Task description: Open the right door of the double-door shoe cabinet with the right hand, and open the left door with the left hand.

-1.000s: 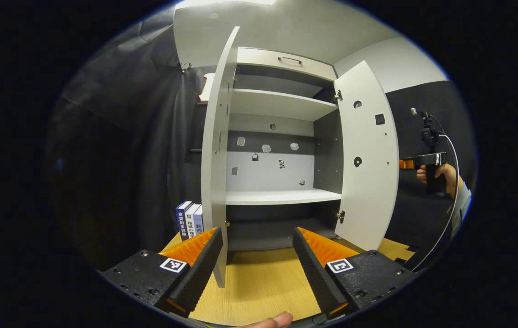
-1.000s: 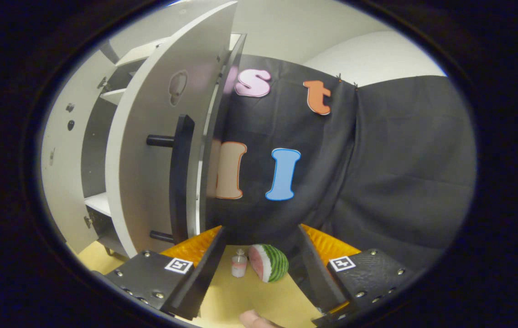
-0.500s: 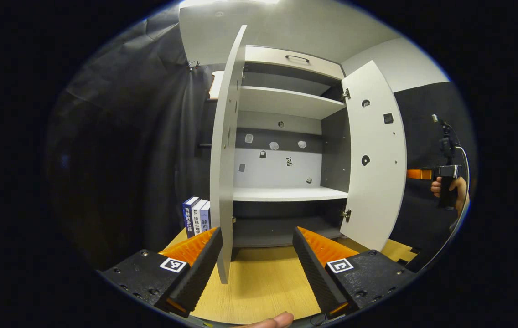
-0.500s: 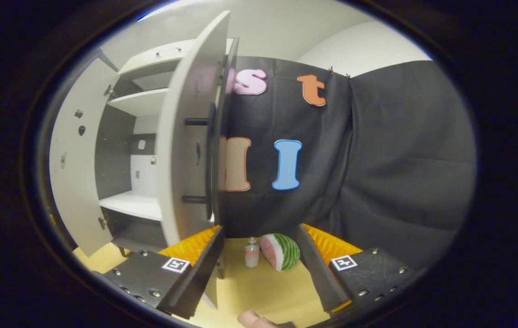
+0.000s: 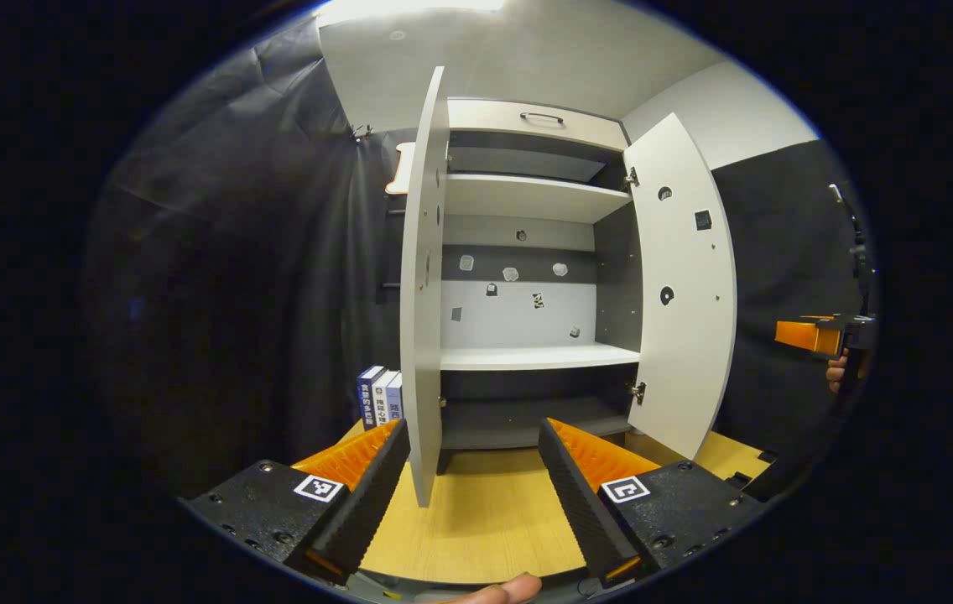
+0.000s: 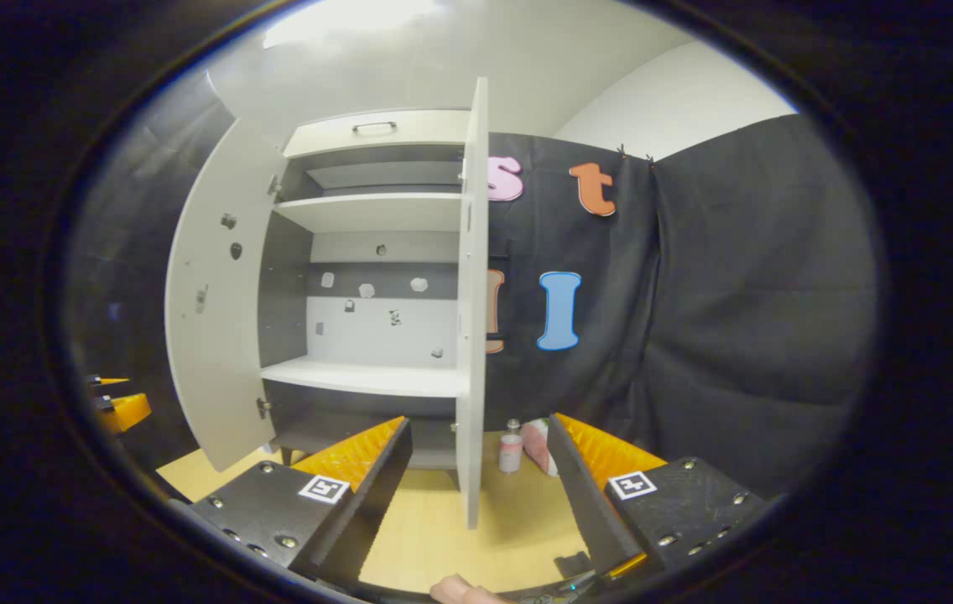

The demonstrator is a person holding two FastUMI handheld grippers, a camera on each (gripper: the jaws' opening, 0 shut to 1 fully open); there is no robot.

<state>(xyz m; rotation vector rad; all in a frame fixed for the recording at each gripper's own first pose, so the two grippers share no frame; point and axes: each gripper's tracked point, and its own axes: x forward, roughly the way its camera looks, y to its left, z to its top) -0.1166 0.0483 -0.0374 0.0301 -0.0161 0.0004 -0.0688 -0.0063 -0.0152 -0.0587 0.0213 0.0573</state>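
The white shoe cabinet (image 5: 527, 356) stands on a wooden table with both doors swung wide. In the left gripper view the left door (image 5: 424, 285) is edge-on just ahead of my left gripper (image 5: 472, 495), which is open and presses on nothing. The right door (image 5: 682, 294) shows its inner face. Far right, my right gripper (image 5: 808, 335) hangs in a hand, away from that door. In the right gripper view the right door (image 6: 472, 319) is edge-on ahead of my open right gripper (image 6: 476, 495). The left door (image 6: 212, 302) is at the left, and the left gripper (image 6: 120, 409) shows beside it.
Several books (image 5: 382, 398) stand left of the cabinet. A small bottle (image 6: 511, 451) and a watermelon slice (image 6: 535, 443) sit on the table (image 6: 418, 537) right of it. A drawer with a handle (image 5: 540, 117) tops the cabinet; its shelves hold nothing.
Both grippers have drawn back from the cabinet. The right gripper's view has swung left, from the door's handle side to facing the open cabinet. The doors stand a little wider.
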